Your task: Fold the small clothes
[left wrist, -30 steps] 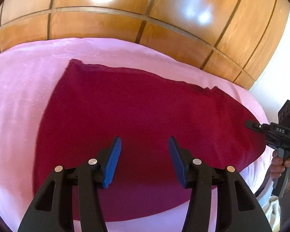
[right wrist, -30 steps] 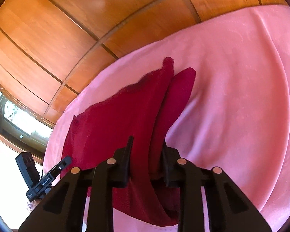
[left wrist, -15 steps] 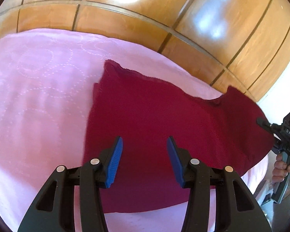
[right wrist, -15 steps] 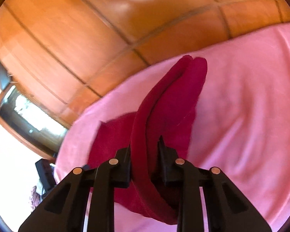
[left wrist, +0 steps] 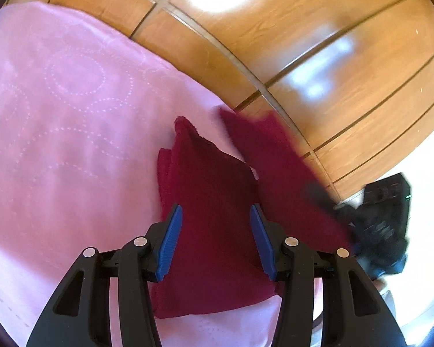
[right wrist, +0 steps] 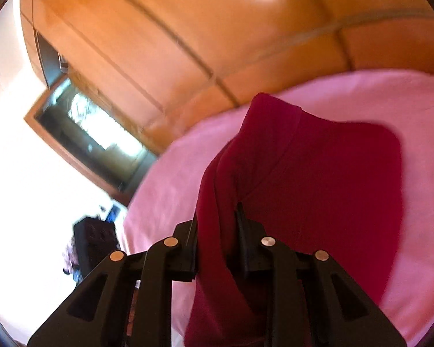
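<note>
A dark red cloth [left wrist: 214, 202] lies on the pink bedspread [left wrist: 66, 133]. My left gripper [left wrist: 215, 231] is open and empty, hovering just above the cloth's near part. My right gripper [right wrist: 215, 225] is shut on one edge of the red cloth [right wrist: 318, 179] and holds that edge raised, so a flap [left wrist: 277, 167] hangs up over the rest. The right gripper also shows, blurred, at the right of the left wrist view [left wrist: 382, 225].
A glossy wooden panelled wall [left wrist: 289, 46] runs right behind the bed. A wood-framed window [right wrist: 89, 138] is at the left in the right wrist view. The bedspread stretches bare to the left of the cloth.
My right gripper has lifted the cloth's edge and carried it over toward the left, folding the cloth over itself. The left gripper stayed open and shifted left over the cloth.
</note>
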Available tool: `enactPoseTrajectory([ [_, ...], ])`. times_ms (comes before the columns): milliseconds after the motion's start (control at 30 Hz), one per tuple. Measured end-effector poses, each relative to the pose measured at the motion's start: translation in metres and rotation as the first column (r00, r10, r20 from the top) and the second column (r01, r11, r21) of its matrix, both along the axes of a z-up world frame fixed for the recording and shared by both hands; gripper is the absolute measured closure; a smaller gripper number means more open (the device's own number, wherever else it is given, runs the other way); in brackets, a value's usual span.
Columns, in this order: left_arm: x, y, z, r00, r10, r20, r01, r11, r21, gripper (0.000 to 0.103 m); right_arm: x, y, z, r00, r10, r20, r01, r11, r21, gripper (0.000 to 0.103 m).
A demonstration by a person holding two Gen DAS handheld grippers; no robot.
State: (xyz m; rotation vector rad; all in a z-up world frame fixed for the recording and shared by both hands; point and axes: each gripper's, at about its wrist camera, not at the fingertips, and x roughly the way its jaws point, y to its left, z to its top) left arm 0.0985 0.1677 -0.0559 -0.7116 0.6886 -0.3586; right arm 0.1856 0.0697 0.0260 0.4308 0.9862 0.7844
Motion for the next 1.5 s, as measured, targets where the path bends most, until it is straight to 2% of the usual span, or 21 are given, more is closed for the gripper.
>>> enactPoseTrajectory([
  [133, 0.006, 0.006, -0.003, 1.000, -0.023, -0.018, 0.022, 0.998, -0.052, 0.056, -0.005, 0.032, -0.032, 0.998, 0.053, -0.014, -0.054, 0.993, -0.104, 0.079],
  [167, 0.008, 0.006, -0.004, 0.999, -0.030, -0.019, 0.029, 0.998, -0.062, 0.056, -0.011, 0.034, -0.033, 0.996, 0.086, -0.001, -0.085, 0.993, -0.084, 0.070],
  [200, 0.011, 0.005, -0.004, 0.999, -0.043, -0.023, 0.041, 0.997, -0.073, 0.056, -0.014, 0.032, -0.032, 0.995, 0.103, 0.008, -0.103, 0.993, -0.060, 0.057],
  [233, 0.014, 0.004, -0.005, 0.998, -0.056, -0.028, 0.053, 0.995, -0.082, 0.053, -0.017, 0.029, -0.030, 0.993, 0.119, 0.013, -0.118, 0.992, -0.036, 0.048],
  [267, 0.015, 0.005, -0.005, 0.998, -0.060, -0.027, 0.057, 0.994, -0.095, 0.052, -0.022, 0.025, -0.025, 0.992, 0.125, 0.027, -0.124, 0.992, -0.034, 0.044],
  [400, 0.025, 0.001, -0.006, 0.996, -0.080, -0.048, 0.074, 0.991, -0.113, 0.051, -0.046, -0.011, -0.011, 0.988, 0.128, 0.083, -0.125, 0.992, -0.036, 0.039],
  [567, 0.030, -0.004, -0.004, 0.993, -0.098, -0.071, 0.089, 0.989, -0.120, 0.051, -0.072, -0.036, -0.012, 0.983, 0.122, 0.140, -0.100, 0.983, -0.151, 0.039],
  [700, 0.040, -0.015, 0.000, 0.984, -0.132, -0.122, 0.121, 0.989, -0.088, 0.051, -0.094, -0.046, -0.020, 0.977, 0.108, 0.183, -0.059, 0.966, -0.251, 0.039],
  [800, 0.044, -0.023, 0.004, 0.977, -0.162, -0.139, 0.150, 0.984, -0.098, 0.050, -0.099, -0.041, -0.025, 0.974, 0.101, 0.203, -0.043, 0.961, -0.272, 0.039],
  [833, 0.046, -0.024, 0.004, 0.976, -0.162, -0.147, 0.150, 0.984, -0.092, 0.043, -0.100, -0.037, -0.025, 0.971, 0.105, 0.214, -0.043, 0.960, -0.277, 0.038],
  [867, 0.048, -0.026, 0.005, 0.973, -0.161, -0.163, 0.149, 0.985, -0.082, 0.040, -0.105, -0.037, -0.024, 0.969, 0.113, 0.222, -0.047, 0.958, -0.281, 0.038],
  [1000, 0.055, -0.033, 0.001, 0.957, -0.173, -0.231, 0.165, 0.985, -0.055, 0.040, -0.124, -0.024, -0.024, 0.956, 0.169, 0.239, -0.084, 0.940, -0.330, 0.033],
  [1100, 0.056, -0.038, -0.001, 0.949, -0.184, -0.255, 0.181, 0.983, -0.035, 0.040, -0.130, -0.005, -0.035, 0.944, 0.214, 0.250, -0.106, 0.917, -0.384, 0.029],
  [1167, 0.054, -0.042, 0.000, 0.947, -0.178, -0.268, 0.187, 0.982, 0.011, 0.049, -0.135, 0.002, -0.042, 0.940, 0.238, 0.246, -0.129, 0.912, -0.388, 0.029],
  [1200, 0.051, -0.046, 0.001, 0.948, -0.166, -0.270, 0.193, 0.978, 0.075, 0.067, -0.137, 0.005, -0.044, 0.937, 0.246, 0.249, -0.134, 0.910, -0.393, 0.029],
  [1233, 0.047, -0.048, 0.002, 0.951, -0.154, -0.268, 0.196, 0.971, 0.134, 0.074, -0.139, 0.006, -0.046, 0.935, 0.252, 0.248, -0.141, 0.909, -0.393, 0.029],
  [1300, 0.038, -0.046, 0.003, 0.959, -0.127, -0.251, 0.179, 0.965, 0.193, 0.084, -0.142, 0.006, -0.047, 0.935, 0.265, 0.234, -0.165, 0.913, -0.373, 0.029],
  [1367, 0.031, -0.039, 0.000, 0.965, -0.096, -0.242, 0.150, 0.966, 0.213, 0.086, -0.142, -0.002, -0.045, 0.941, 0.276, 0.196, -0.204, 0.925, -0.319, 0.030],
  [1433, 0.025, -0.029, -0.006, 0.970, -0.088, -0.228, 0.133, 0.972, 0.194, 0.086, -0.141, -0.016, -0.040, 0.950, 0.266, 0.163, -0.222, 0.943, -0.248, 0.032],
  [1500, 0.021, -0.026, -0.014, 0.972, -0.075, -0.222, 0.126, 0.966, 0.225, 0.086, -0.135, -0.038, -0.029, 0.964, 0.210, 0.160, -0.180, 0.966, -0.187, 0.034],
])
